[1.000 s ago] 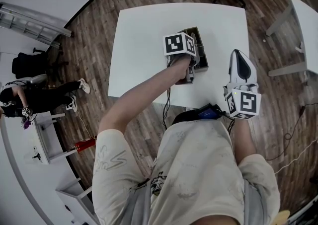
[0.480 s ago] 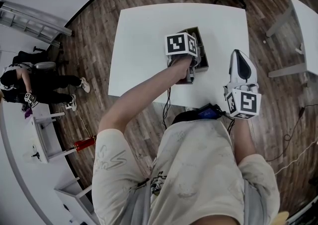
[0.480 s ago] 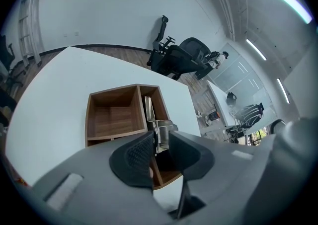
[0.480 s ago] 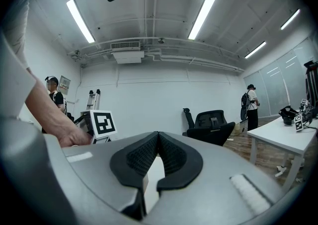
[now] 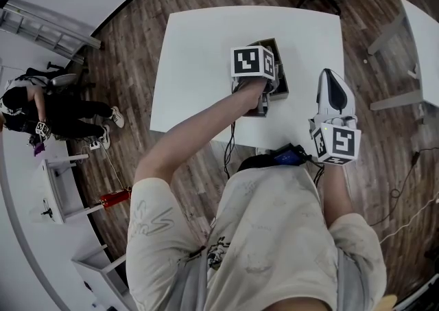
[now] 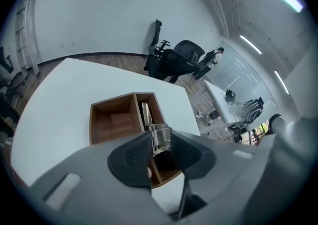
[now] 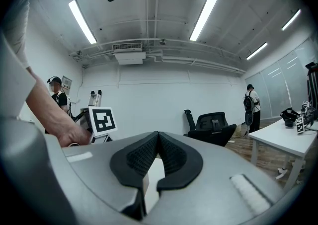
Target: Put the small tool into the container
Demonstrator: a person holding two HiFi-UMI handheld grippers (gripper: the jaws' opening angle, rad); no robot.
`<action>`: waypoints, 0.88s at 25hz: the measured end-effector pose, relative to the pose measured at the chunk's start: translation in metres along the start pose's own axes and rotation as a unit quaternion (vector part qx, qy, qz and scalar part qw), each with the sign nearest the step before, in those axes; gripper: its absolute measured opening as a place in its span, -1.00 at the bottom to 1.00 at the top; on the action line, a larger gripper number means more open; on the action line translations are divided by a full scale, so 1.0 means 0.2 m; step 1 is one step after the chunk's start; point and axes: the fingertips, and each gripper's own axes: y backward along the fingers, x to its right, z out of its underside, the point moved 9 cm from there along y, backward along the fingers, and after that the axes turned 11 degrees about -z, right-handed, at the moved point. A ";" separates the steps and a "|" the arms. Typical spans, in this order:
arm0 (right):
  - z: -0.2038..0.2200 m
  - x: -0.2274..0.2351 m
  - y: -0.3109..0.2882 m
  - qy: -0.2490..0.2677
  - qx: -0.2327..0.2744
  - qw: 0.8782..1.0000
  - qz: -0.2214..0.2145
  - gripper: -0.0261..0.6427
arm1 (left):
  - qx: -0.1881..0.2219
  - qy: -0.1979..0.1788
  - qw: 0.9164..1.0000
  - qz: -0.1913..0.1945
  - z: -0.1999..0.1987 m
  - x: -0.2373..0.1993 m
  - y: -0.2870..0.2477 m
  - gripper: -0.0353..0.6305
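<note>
Floor point(image 5: 137, 49): dark wood planks throughout.
Walls point(image 6: 99, 15): plain white, with a dark skirting line at the base.
Ceiling point(image 7: 159, 0): white, with long strip lights point(image 7: 203, 15) in parallel rows. An air-conditioning unit point(image 7: 129, 59) sits high on the far wall.
Furniture: one white rectangular table point(image 5: 199, 62) at centre and a second white table point(image 5: 422, 35) to the right. Black office chairs point(image 6: 179, 57) stand beyond, and a low white stand point(image 5: 65, 193) at left.
Against the wall: what may be a metal ladder point(image 5: 48, 28).
Right side: glazed partition point(image 7: 290, 70).
</note>
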 end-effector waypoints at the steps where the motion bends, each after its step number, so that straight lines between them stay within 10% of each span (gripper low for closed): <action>1: -0.01 0.00 0.00 0.000 0.000 1.000 0.000 -0.91 | 0.002 -0.002 1.000 0.000 -0.01 0.00 0.01 -0.48; 22: 0.02 -0.05 -0.01 0.003 -0.002 1.000 -0.008 -0.91 | 0.046 -0.039 0.998 -0.009 -0.05 -0.01 0.16 -0.38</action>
